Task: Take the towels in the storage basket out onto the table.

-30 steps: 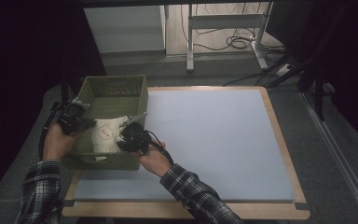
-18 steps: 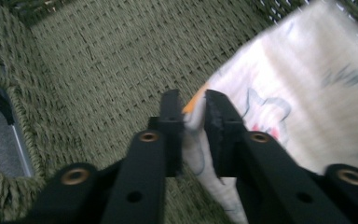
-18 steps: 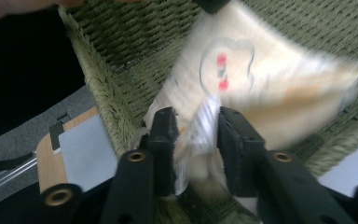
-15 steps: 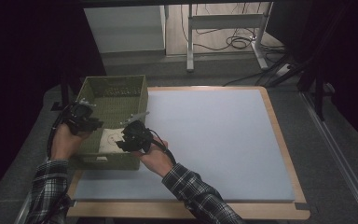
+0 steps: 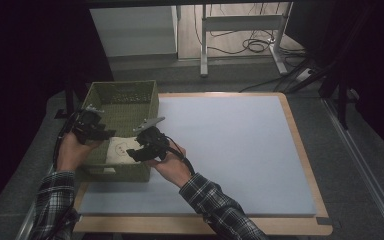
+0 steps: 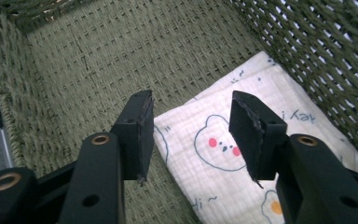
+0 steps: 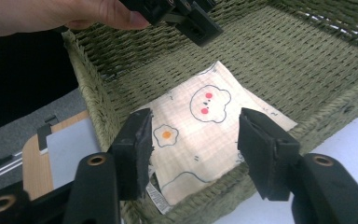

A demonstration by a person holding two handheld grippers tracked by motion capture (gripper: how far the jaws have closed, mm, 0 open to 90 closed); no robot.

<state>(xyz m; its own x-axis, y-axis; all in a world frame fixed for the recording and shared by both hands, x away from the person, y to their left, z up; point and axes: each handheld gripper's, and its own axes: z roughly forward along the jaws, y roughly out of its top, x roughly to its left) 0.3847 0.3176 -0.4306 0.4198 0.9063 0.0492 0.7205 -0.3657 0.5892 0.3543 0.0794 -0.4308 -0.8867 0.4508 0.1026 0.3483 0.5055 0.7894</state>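
A pale blue mat (image 5: pixel 230 150) covers the wooden table, and a green woven basket (image 5: pixel 125 97) stands at its left edge. A folded cream cloth (image 5: pixel 120 149) printed with bears and fried eggs lies flat on the basket floor. The left gripper (image 5: pixel 99 134) is held over the cloth, its jaws just opened and nothing between them. The right gripper (image 5: pixel 136 152) is held likewise, jaws just opened and apart, clear of the cloth.
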